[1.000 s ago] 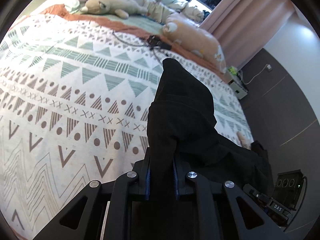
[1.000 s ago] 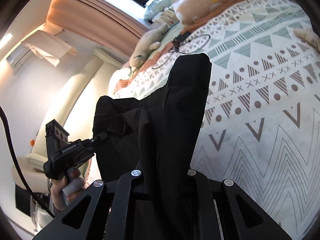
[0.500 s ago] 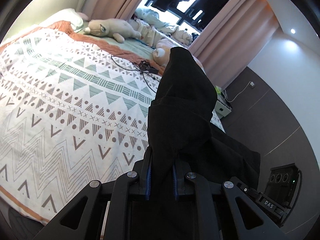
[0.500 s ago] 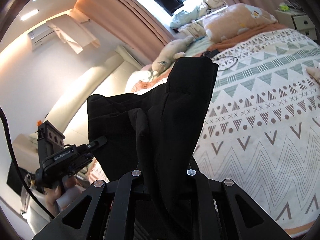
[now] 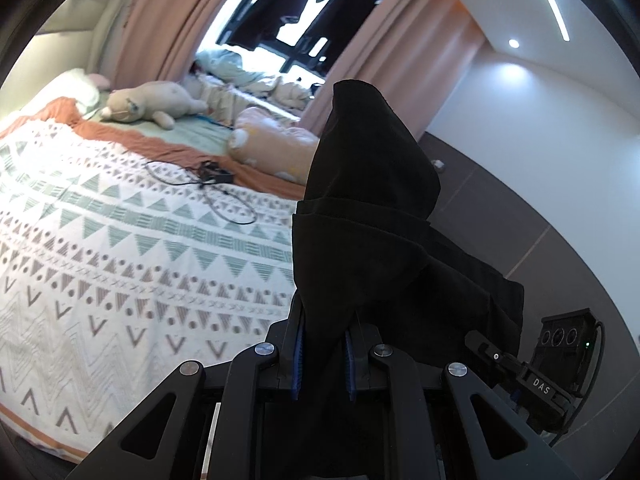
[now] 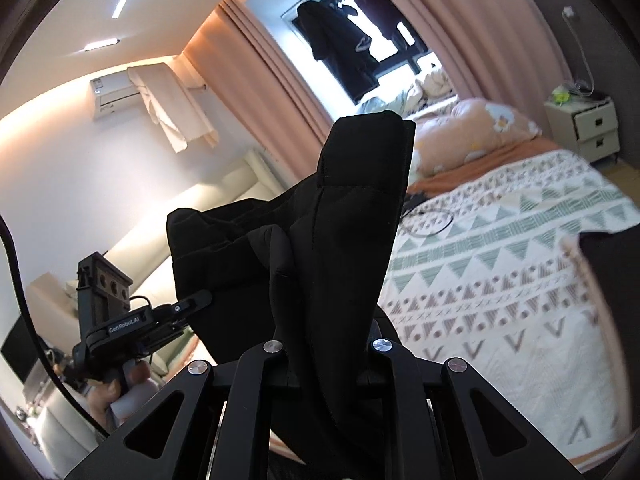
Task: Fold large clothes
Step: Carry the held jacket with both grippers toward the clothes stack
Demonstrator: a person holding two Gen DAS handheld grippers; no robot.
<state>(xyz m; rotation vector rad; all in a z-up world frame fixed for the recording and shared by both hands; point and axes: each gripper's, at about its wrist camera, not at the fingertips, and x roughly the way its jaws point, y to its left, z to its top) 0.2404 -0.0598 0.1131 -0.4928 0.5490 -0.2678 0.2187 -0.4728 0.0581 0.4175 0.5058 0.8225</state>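
L gripper (image 6: 200,300) reads "GenRobot.AI", R gripper (image 5: 486,350) "DAS"; both grip black garment (image 5: 360,216).

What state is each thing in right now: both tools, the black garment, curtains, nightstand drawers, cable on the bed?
Left tool: shut on black garment.
Right tool: shut on black garment.
Black garment: lifted off the bed, bunched, unfolded.
Curtains: drawn open.
Nightstand drawers: closed.
Cable: lying loose on the bedspread.

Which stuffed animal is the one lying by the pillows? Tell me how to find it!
Start at the big bed with the triangle-patterned blanket. Look to its far end, near the pink curtains. The stuffed animal lies there on its side: pale beige with stubby legs, smaller than the big peach pillow beside it.
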